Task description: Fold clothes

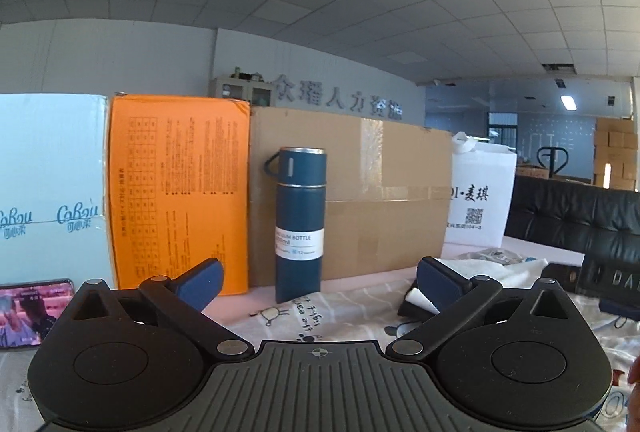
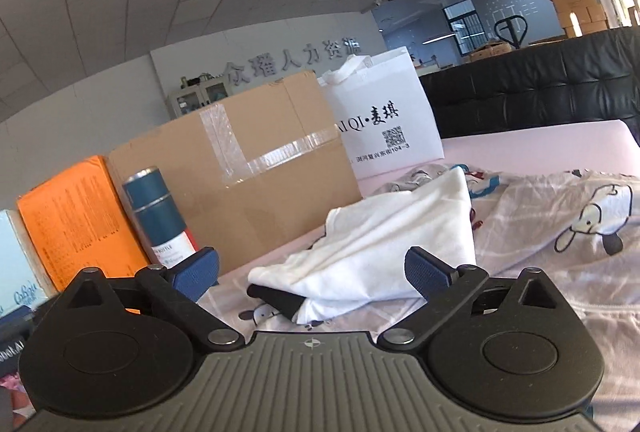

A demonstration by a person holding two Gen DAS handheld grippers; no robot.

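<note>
A white garment (image 2: 384, 240) lies crumpled on the table, draped over a black object (image 2: 280, 298). It also shows in the left wrist view (image 1: 492, 268) at the right. A pale cartoon-print garment (image 2: 560, 244) is spread under and beside it; its print also shows in the left wrist view (image 1: 320, 316). My right gripper (image 2: 314, 274) is open and empty, just in front of the white garment. My left gripper (image 1: 320, 282) is open and empty, low over the printed cloth, facing a blue vacuum bottle (image 1: 300, 224).
Behind the cloth stand a large cardboard box (image 1: 380, 192), an orange box (image 1: 176, 192), a pale blue tissue carton (image 1: 48, 192) and a white tote bag (image 1: 480, 200). A phone (image 1: 28, 312) lies at the left. A black sofa (image 2: 540, 92) is beyond the pink table (image 2: 540, 148).
</note>
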